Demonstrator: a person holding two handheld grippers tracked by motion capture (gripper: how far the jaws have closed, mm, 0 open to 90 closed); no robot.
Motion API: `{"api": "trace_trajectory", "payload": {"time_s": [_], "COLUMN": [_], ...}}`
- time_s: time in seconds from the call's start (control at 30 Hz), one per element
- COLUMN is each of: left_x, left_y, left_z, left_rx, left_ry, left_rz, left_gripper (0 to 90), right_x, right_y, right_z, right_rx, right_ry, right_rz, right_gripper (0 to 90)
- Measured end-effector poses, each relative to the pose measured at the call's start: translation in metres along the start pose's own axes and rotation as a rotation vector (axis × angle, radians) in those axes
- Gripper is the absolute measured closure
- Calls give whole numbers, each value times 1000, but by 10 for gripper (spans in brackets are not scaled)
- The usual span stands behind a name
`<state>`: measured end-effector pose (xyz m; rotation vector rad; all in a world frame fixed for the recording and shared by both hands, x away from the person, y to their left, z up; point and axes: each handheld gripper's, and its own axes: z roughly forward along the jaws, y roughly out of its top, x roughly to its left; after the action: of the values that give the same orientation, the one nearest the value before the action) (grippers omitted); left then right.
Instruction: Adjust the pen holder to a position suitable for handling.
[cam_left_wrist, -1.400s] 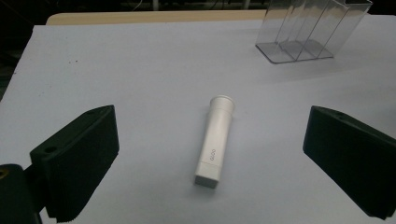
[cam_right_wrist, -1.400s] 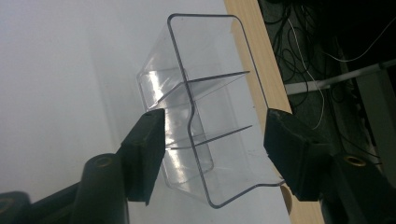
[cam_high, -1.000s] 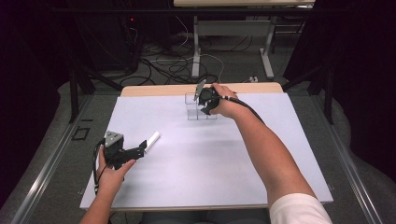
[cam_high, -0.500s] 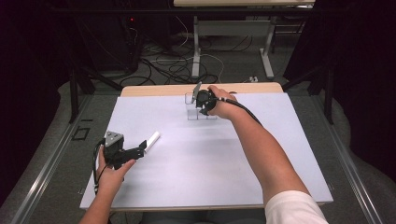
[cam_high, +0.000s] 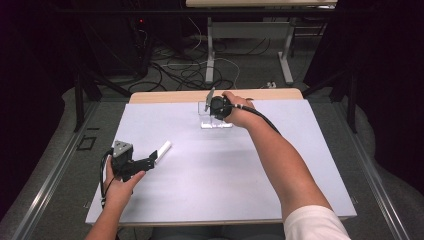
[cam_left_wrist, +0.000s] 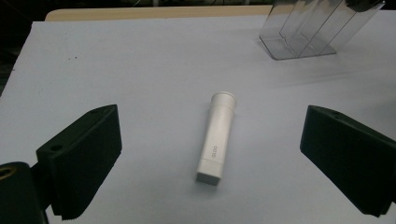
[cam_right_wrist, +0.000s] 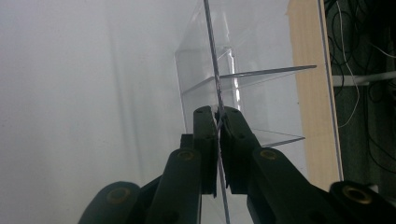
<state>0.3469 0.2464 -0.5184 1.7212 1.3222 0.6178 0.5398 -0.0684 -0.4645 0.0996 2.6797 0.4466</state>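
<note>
Right gripper (cam_high: 214, 102) clamped on clear rack (cam_right_wrist: 224, 84) wall at far table (cam_high: 300, 165) edge. Left gripper (cam_left_wrist: 210, 154) jaws wide apart, white tube (cam_left_wrist: 217, 137) lying between them, untouched.

- Left hand-held gripper (cam_high: 150, 162) low over the near-left worktop (cam_high: 210, 185), jaws spread wide, pointing forward and to the right.
- Left hand (cam_high: 117, 187) wrapped round its grip, forearm entering from the bottom edge.
- Right hand-held gripper (cam_high: 211, 100) at the far edge, jaws pinched together on a thin clear panel (cam_right_wrist: 212, 65).
- Right arm stretched fully forward, short white sleeve (cam_high: 315, 225) at the shoulder.
</note>
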Motion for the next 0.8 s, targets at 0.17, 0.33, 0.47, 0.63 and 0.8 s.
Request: {"api": "trace_trajectory", "payload": {"time_s": [0.17,0.33,0.47,0.63,0.8], "left_x": [0,0,0,0,0], "left_y": [0,0,0,0,0], "left_z": [0,0,0,0,0], "left_rx": [1,-1,-1,1,2], "left_ry": [-1,0,1,2,3], "left_rz": [1,-1,-1,-1,-2], "left_gripper": [59,60,60,60,62], "right_x": [1,4,7,13,19], "right_y": [2,1,0,-4,-5], "right_z": [-1,-4,-5,-11,-17], "right_rx": [16,26,39,42,42], "right_ry": [-22,12,20,30,30], "right_rz": [-23,-40,-54,-74,-103], "right_gripper": [862,887,889,888,885]}}
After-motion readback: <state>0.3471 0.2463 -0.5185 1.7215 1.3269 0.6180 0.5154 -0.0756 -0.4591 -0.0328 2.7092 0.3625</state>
